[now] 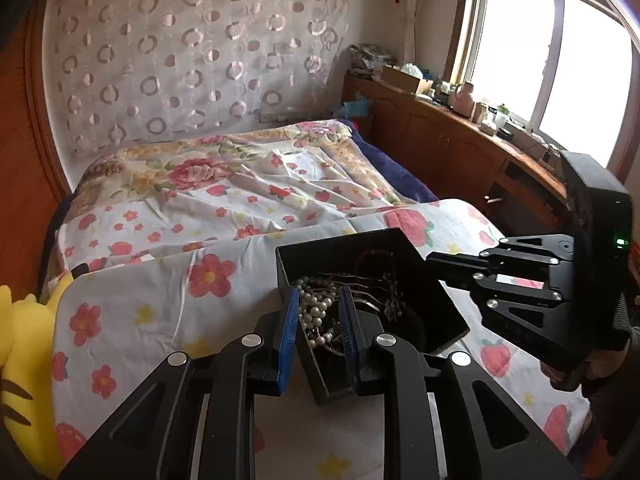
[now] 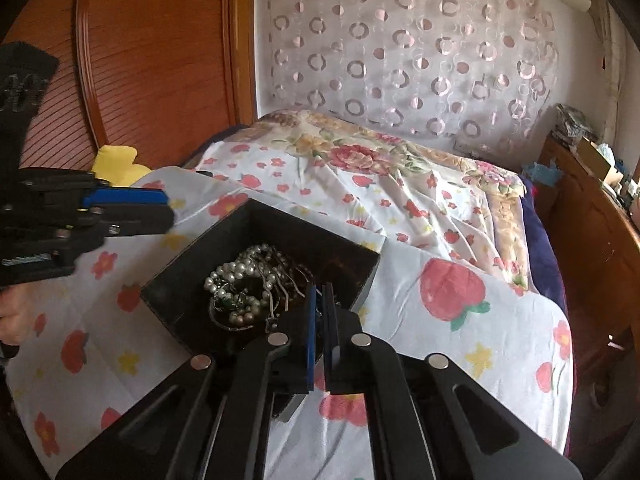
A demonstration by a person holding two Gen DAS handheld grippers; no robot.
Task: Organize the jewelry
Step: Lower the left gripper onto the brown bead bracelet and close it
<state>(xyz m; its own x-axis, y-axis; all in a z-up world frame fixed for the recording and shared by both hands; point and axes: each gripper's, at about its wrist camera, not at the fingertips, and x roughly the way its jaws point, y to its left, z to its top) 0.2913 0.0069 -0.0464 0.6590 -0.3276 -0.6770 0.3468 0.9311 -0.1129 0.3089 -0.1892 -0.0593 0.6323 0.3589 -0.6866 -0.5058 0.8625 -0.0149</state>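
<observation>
A black open box (image 1: 444, 320) (image 2: 224, 232) sits on the flowered bed sheet. It holds a tangle of jewelry: a white pearl string (image 1: 316, 308) (image 2: 236, 272), thin chains and dark beads. My left gripper (image 1: 320, 294) hovers at the box's near left corner, its blue pads a little apart with the pearls showing through the gap but not pinched. In the right wrist view the left gripper (image 2: 170, 210) points in from the left edge. My right gripper (image 2: 321, 290) is shut over the box's near right side, its pads nearly touching; I see nothing held. Its tip (image 1: 430, 260) reaches over the box's right corner.
The flowered sheet (image 1: 160, 300) covers the bed around the box. A yellow plush toy (image 1: 20, 340) (image 2: 116, 160) lies at the bed's left edge. A wooden cabinet (image 1: 460, 148) with clutter runs under the window on the right. A person's hand (image 2: 12, 320) holds the left gripper.
</observation>
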